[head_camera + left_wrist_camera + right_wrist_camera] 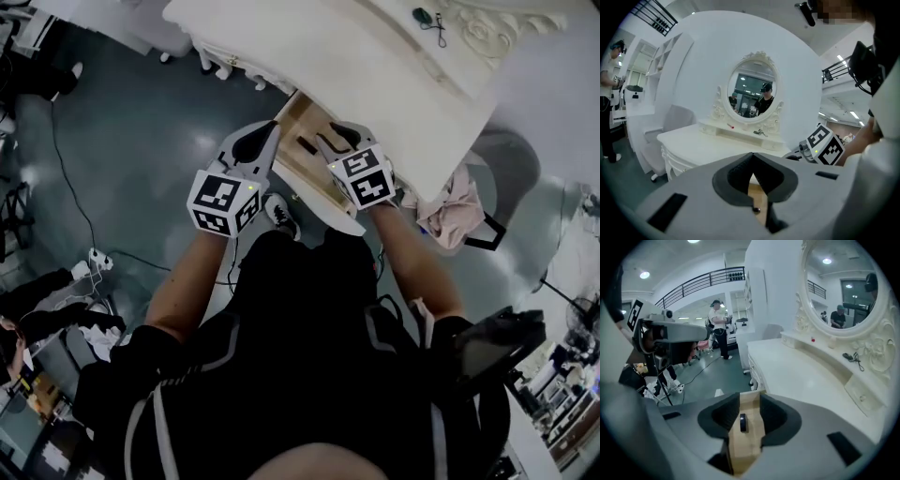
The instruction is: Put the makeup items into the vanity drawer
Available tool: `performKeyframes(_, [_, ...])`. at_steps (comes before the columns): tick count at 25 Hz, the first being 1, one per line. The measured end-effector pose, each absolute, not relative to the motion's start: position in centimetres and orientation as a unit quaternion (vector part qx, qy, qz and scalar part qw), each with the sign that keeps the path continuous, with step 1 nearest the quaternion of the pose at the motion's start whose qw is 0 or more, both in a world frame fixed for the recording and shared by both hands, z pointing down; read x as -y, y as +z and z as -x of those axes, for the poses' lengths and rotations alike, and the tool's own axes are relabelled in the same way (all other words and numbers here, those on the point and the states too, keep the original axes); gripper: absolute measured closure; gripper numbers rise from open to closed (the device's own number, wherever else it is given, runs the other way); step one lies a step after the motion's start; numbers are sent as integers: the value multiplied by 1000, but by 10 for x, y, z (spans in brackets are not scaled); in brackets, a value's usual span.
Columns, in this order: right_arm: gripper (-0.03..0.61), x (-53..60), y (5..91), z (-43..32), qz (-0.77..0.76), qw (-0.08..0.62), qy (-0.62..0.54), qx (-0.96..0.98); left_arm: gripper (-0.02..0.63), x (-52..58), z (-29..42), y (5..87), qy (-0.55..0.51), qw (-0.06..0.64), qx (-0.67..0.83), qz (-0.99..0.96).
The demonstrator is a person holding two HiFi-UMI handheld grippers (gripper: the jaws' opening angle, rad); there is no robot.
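Right gripper view looks down through the right claw (750,397), jaws apart and empty, at a small dark item (743,422) lying in the open drawer (743,453), so that piece looks delivered, while the left claw (753,157) hangs closed on nothing near the worktop (693,145)

White vanity (356,66), tan wood drawer (746,446), black item (743,423).

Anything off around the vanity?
Nothing spilled or damaged. The drawer stands open with one small dark item inside; a red item and a dark tool sit on the mirror shelf. A pinkish cloth lies crumpled beside the vanity.
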State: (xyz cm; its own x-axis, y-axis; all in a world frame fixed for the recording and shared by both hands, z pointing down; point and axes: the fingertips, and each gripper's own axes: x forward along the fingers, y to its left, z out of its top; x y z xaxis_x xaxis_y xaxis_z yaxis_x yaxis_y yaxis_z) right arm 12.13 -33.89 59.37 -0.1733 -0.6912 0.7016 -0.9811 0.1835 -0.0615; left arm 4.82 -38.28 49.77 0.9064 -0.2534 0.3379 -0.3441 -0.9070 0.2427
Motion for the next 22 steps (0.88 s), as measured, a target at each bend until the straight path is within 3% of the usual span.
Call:
performKeyframes(14, [528, 293, 439, -187, -668, 217, 140, 698, 611, 368, -88, 400, 122, 146, 127, -973])
performKeyframes(22, [572, 264, 349, -235, -727, 124, 92, 669, 611, 374, -93, 323, 80, 68, 161, -981])
